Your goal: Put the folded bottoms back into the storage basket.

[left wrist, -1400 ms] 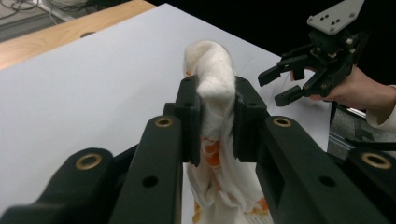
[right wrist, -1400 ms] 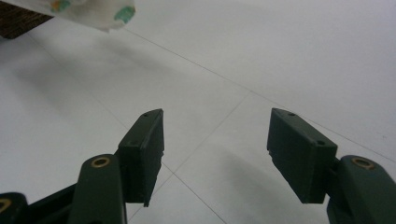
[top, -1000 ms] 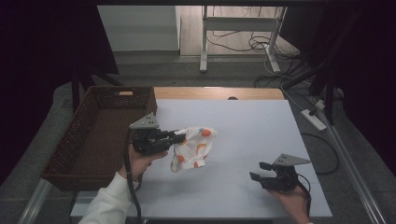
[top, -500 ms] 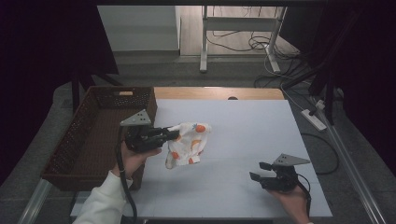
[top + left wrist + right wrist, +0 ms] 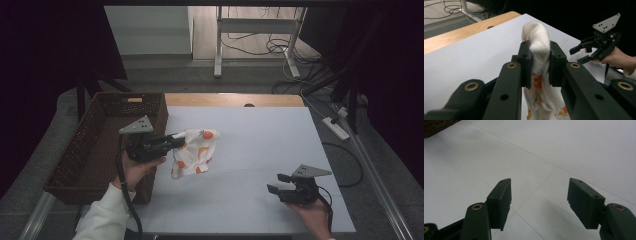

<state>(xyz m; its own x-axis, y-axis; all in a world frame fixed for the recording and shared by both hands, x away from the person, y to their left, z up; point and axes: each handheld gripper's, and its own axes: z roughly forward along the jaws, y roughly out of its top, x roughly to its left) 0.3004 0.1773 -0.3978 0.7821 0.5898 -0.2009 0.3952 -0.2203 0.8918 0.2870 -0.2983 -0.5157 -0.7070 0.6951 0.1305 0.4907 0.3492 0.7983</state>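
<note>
My left gripper (image 5: pixel 175 141) clamped on the white orange-spotted cloth (image 5: pixel 195 152) at frame centre-left, cloth seemingly lifted beside the wicker basket (image 5: pixel 90 150), my right gripper (image 5: pixel 278 183) wide open, empty, lower right.

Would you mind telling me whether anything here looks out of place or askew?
Nothing stands out: the left gripper pinches the orange-patterned cloth, which hangs beside the basket, and the right gripper sits open.

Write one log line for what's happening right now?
left gripper: shut on cloth, lifted beside basket | right gripper: open, idle over table
</note>
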